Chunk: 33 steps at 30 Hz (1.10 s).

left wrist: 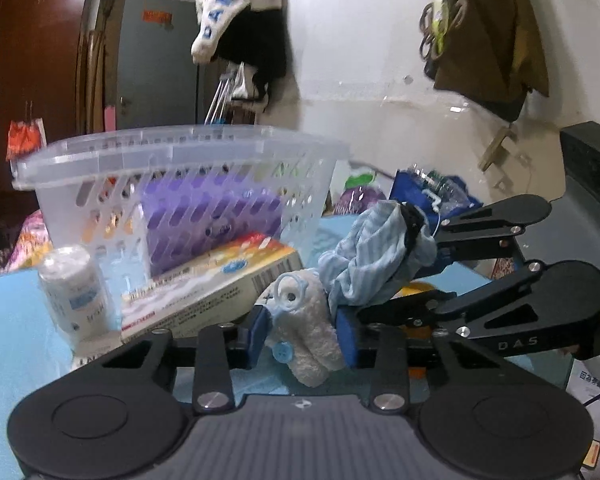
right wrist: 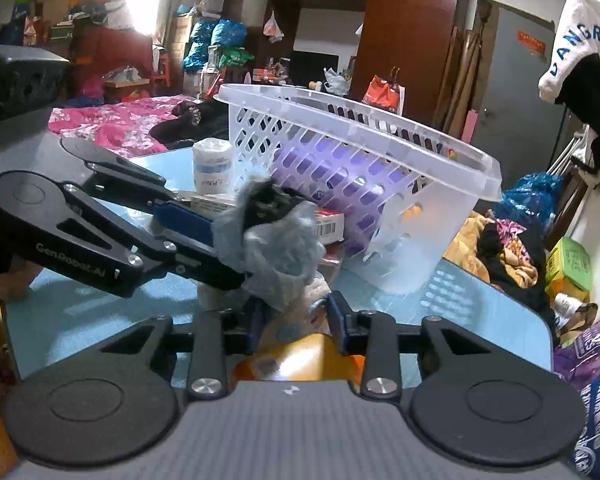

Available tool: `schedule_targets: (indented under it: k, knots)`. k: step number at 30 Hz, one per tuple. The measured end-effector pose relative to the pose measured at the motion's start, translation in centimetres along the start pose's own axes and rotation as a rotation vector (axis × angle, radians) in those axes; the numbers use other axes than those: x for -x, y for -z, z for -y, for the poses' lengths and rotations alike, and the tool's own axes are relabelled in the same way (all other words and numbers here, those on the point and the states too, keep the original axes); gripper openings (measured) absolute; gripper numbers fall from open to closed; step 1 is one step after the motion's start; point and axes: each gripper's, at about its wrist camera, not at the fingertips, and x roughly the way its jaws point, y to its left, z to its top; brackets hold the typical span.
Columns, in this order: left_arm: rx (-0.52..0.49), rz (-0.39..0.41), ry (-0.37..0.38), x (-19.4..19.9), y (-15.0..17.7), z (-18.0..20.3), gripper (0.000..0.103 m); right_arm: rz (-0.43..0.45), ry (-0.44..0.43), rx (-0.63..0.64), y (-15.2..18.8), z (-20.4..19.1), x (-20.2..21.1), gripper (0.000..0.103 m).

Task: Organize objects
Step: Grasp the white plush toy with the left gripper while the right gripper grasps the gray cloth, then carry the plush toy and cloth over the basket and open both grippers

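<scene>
The clear plastic basket (left wrist: pixel 172 184) stands on the blue table (left wrist: pixel 16 344), tipped so one end sits higher than the other, with a purple pack (left wrist: pixel 216 220) inside it showing through the slotted wall. In the left wrist view, from left to right, a white wrapped roll (left wrist: pixel 74 288) stands upright on the table just beside the basket, a flat printed box (left wrist: pixel 216 288) lies in front of the basket, and a small white fleecy toy (left wrist: pixel 312 336) with a pale blue ring and a blue button sits between the left gripper's (left wrist: pixel 302 336) blue-padded fingers (left wrist: pixel 256 334), which pinch it from both sides. Right of that, the right gripper (left wrist: pixel 404 256) reaches in from the right edge, its fingers closed on a bunched pale blue striped cloth (left wrist: pixel 372 256) that rests just above the toy. The right wrist view shows what the left cannot: a bed with a pink flowered cover (right wrist: pixel 108 120) beyond the table's far edge, a purple bag (right wrist: pixel 592 364) past its right edge, and something orange (right wrist: pixel 300 356) lying low between the right gripper's own fingers (right wrist: pixel 338 322). There the cloth (right wrist: pixel 272 248) is blurred and grey, and whether those fingers press on it cannot be told from that view alone; the basket (right wrist: pixel 380 152) sits behind it.
</scene>
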Motion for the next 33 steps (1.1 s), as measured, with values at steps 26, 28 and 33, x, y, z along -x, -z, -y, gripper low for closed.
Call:
schedule_targets:
  k: [26, 28, 33]
  knots:
    - [-0.172, 0.303, -0.082, 8.8, -7.3, 2.3, 0.038, 0.267, 0.106, 0.051, -8.0, -1.1, 5.7, 0.033]
    - [-0.188, 0.321, -0.103, 8.9, -9.2, 2.0, 0.038, 0.287, 0.118, 0.051, -9.9, -0.3, 5.4, 0.033]
    - [-0.232, 0.347, -0.159, 8.2, -13.5, 1.1, 0.038, 0.312, 0.128, 0.047, -13.3, 1.7, 4.2, 0.033]
